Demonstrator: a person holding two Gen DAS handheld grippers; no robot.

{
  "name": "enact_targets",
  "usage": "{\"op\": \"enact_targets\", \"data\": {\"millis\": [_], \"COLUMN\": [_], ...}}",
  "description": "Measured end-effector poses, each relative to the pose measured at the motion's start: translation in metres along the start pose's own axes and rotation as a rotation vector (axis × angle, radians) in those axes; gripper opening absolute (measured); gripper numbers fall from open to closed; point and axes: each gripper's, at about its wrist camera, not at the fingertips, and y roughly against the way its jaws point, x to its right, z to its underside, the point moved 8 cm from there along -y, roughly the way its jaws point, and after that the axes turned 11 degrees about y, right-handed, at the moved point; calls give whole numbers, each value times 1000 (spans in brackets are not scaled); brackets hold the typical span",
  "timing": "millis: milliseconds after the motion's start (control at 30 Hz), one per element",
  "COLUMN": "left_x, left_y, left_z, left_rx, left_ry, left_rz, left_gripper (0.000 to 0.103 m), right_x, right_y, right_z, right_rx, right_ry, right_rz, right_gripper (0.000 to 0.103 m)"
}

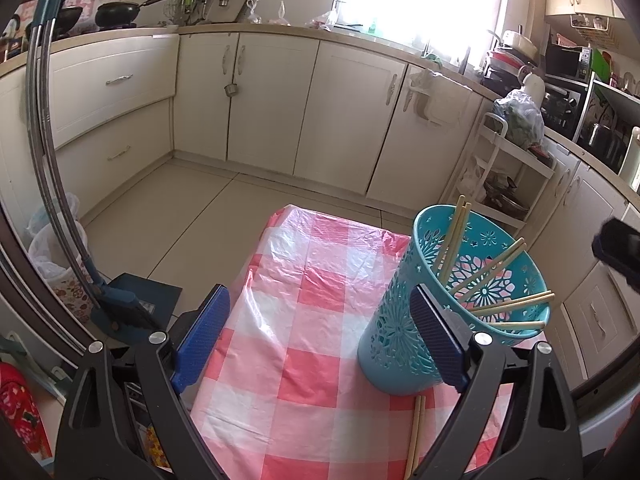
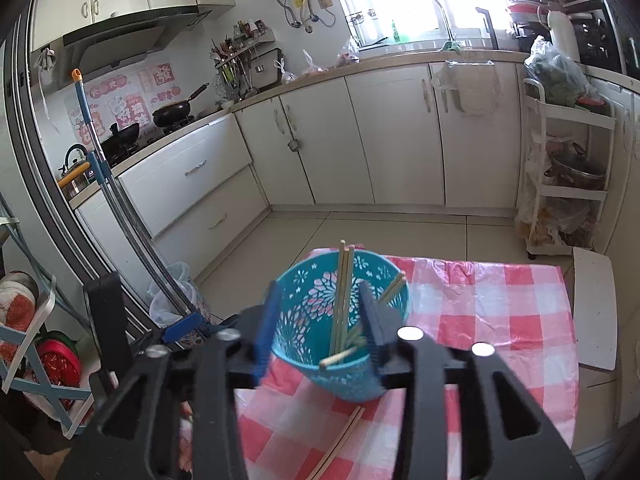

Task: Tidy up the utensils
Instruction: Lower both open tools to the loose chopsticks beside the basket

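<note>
My left gripper (image 1: 320,338) spread wide and empty, my right gripper (image 2: 320,320) open above the upright teal perforated plastic holder (image 1: 394,332), bamboo chopsticks (image 1: 486,270) inside leaning tips-up, one loose pair of chopsticks (image 1: 416,436) lying flat on the red-checked tablecloth (image 1: 304,308), pointing at the holder's base.

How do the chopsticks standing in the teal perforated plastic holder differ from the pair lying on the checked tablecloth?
Pose: the wooden chopsticks in the teal perforated plastic holder lean at steep angles, fanned apart; the pair on the red-and-white checked tablecloth lies flat, side by side.
Place: the first set sits inside the holder, tips above its rim; the second rests on the cloth at its base.
Number: several against two.
Shared: pale wood colour, thin straight sticks.
</note>
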Motion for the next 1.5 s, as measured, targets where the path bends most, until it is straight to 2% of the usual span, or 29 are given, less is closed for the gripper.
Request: {"op": "enact_targets", "data": {"millis": [133,333,600,900,1133,1267,1333,1433,1500], "left_x": [-1,-2,-10,-13,-16,-18,-20,-21,-21], "left_y": [0,1,4,4,1,-1,-3,-3,-3], "left_z": [0,0,1,2,8,12,15,20,22], "left_rx": [0,2,2,-5,-17,-25,-31,-37,-39], "left_ry": [0,-3,2,1,-15,-33,-45,-65,-77], "left_rz": [-1,-3,-8,-9,-25,-44,-56,-74,-82], "left_gripper": [88,88,89,89,89,90,90,90,90], "right_x": [-11,-9,-1,0,-10,-12,-9,-1,5], "right_y": [1,-23,-48,-72,-85,-81,-79,-75,-71], "right_z": [41,105,158,174,183,185,185,185,187], "right_rx": [-62,-200,-308,-340,-367,-375,-376,-355,-350], "right_ry": [-4,-65,-97,-88,27,68,57,-36,-75], "right_rz": [3,39,121,188,221,209,183,123,123], "right_gripper": [53,53,53,53,52,45,45,45,45]}}
